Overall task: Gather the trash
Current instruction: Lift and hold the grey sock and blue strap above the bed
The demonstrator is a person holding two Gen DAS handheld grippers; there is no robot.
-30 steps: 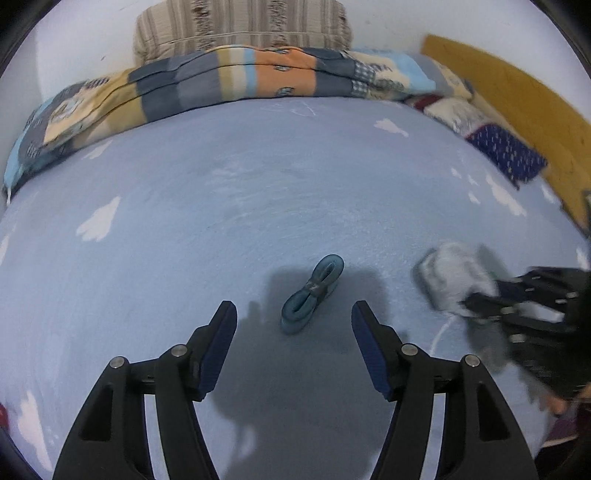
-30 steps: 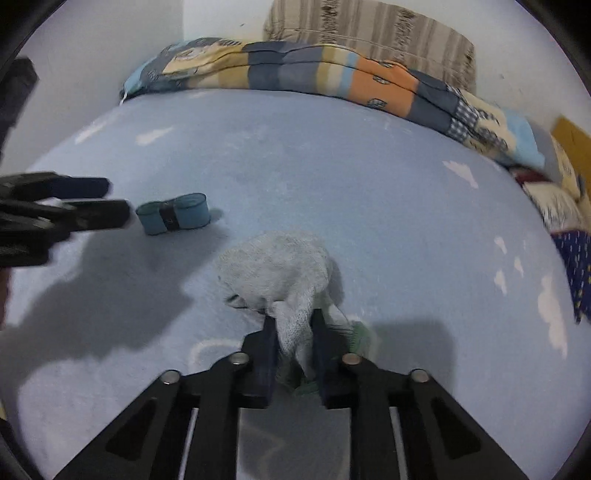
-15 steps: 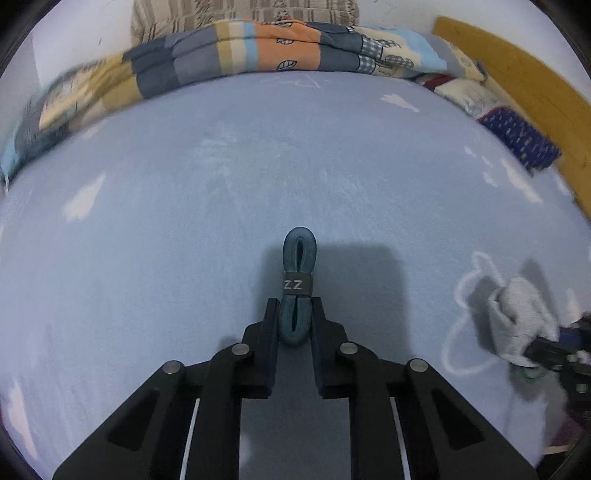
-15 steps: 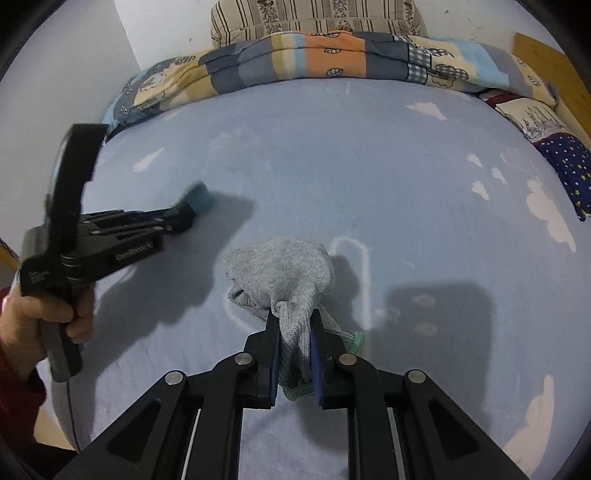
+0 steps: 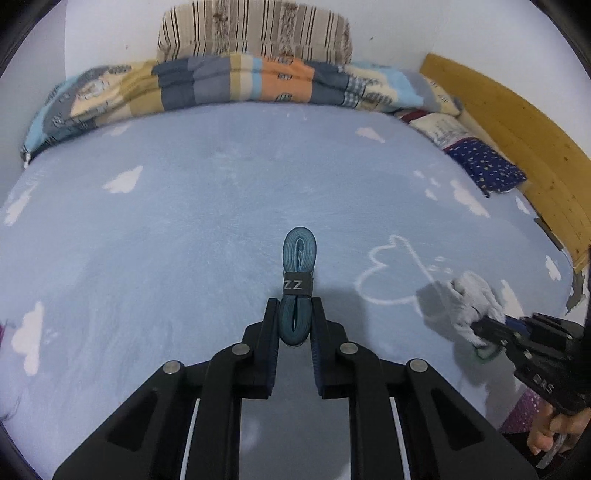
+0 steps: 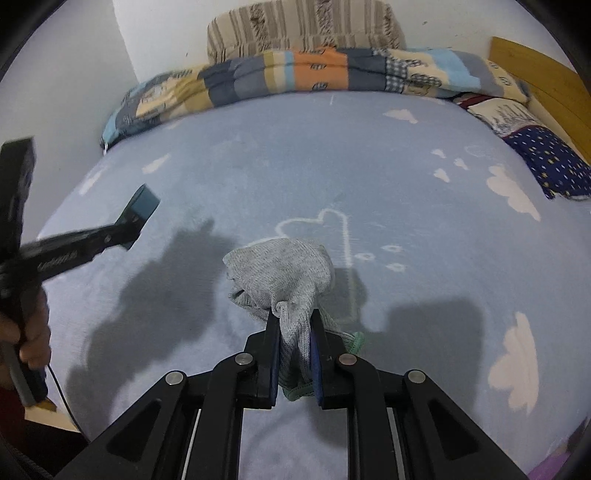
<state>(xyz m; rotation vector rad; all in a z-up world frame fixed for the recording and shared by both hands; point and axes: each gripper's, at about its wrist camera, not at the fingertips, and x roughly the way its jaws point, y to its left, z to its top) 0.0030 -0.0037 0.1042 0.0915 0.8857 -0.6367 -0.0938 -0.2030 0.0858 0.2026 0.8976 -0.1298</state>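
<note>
Clamped in the left gripper [image 5: 293, 325] at lower centre, blue strap [image 5: 298, 273] with long axis pointing up-frame; gray sock [image 6: 284, 280] pinched likewise in the right gripper [image 6: 293, 358].

Each camera sits just behind its own hand-held gripper, looking forward and steeply down along the fingers, close above the bed [image 5: 207, 206]. Both face the folded quilt [image 5: 229, 79] and striped pillow [image 6: 303, 26] at the far wall. The left view catches the right hand-held gripper [image 5: 480, 326] at its right edge, the right view the left hand-held gripper [image 6: 138, 206] at its left.
</note>
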